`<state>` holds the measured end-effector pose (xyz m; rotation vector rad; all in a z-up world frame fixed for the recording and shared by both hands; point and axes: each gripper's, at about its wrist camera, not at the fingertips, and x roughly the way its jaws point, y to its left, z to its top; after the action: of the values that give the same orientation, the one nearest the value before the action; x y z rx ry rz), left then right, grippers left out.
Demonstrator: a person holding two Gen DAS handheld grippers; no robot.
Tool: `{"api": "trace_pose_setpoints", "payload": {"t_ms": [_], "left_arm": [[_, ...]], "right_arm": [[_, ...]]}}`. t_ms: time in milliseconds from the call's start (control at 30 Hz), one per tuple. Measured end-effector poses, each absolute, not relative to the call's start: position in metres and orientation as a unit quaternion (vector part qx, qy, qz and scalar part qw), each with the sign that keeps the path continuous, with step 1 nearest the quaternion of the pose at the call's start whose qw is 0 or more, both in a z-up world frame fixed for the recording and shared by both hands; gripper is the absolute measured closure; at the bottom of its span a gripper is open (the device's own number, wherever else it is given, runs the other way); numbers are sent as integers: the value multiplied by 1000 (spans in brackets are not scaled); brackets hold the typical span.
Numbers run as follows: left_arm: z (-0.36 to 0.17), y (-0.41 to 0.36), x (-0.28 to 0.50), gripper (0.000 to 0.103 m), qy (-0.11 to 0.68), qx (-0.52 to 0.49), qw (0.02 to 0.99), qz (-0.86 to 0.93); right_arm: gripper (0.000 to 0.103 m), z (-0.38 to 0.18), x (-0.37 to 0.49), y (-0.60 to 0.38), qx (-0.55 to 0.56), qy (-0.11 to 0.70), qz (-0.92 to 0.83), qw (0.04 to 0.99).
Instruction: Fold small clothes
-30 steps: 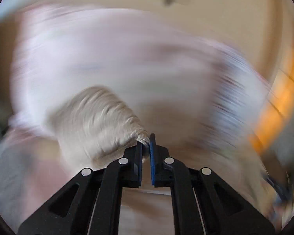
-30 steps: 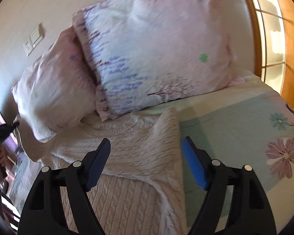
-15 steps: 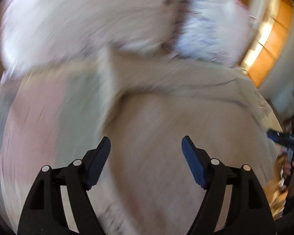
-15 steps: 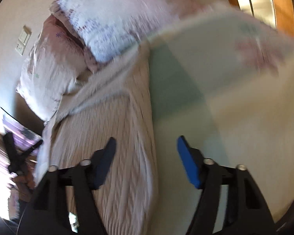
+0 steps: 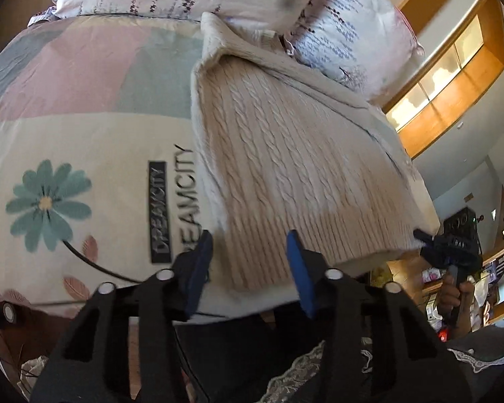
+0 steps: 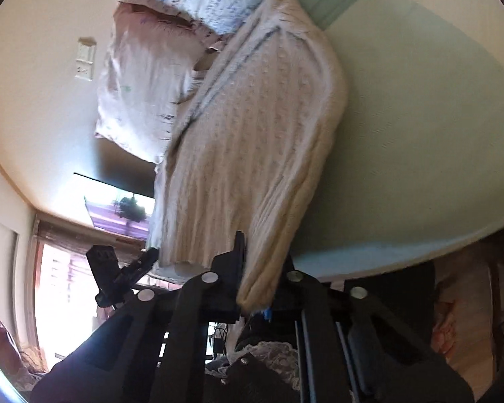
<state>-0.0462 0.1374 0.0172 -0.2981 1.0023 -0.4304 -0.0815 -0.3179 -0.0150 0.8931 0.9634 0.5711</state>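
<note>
Cream knit sweater (image 5: 285,168) is now lying at the bed (image 5: 84,141) edge; your right hand-held gripper (image 6: 257,288) is pinching its hem corner, while your left hand-held gripper (image 5: 248,268), having let go, is opening wide beside the hem.

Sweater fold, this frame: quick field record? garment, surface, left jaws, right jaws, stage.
garment: cream cable-knit sweater, sides folded in, lying lengthwise
surface: floral quilt on bed, pillows at collar end
left gripper: jaws open, straddling the hem, not gripping
right gripper: jaws shut on the hem corner
stage: hem not yet folded up toward collar
</note>
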Motion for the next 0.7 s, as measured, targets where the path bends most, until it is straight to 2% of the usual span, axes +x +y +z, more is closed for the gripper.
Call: {"api": "trace_pose_setpoints", "payload": {"t_ms": [67,133,200,300,533,567,600,633,667,700], "left_arm": [[16,135,-46,76,477,-131,846,-197],[14,127,-39,90,486,-124,843,-195],[14,127,-33,94,492,-129,838,-198],[28,133,-13,96,473,-164,834,-232],[111,157,131,96,356,-182,895,-198],[113,157,160,92,348,-192,899,-185],[112,156,186,87,346,-192,903,-166],[109,154,204,67,348,-190,906,-147],[100,154,227,48,360,-181,910,-100],[94,156,238,24,369,-180,909,-69]], "right_arm": [[96,-5,-74,-318,418,422,276,755],[96,3,-66,-318,421,410,282,758],[96,10,-59,-321,423,398,286,762],[96,31,-34,-327,418,371,295,775],[96,101,99,-336,409,262,286,826],[96,103,127,-338,420,252,274,828],[91,99,150,-339,430,252,256,828],[82,92,178,-339,431,264,229,832],[47,88,195,-338,421,280,206,838],[22,78,216,-337,399,313,154,848]]}}
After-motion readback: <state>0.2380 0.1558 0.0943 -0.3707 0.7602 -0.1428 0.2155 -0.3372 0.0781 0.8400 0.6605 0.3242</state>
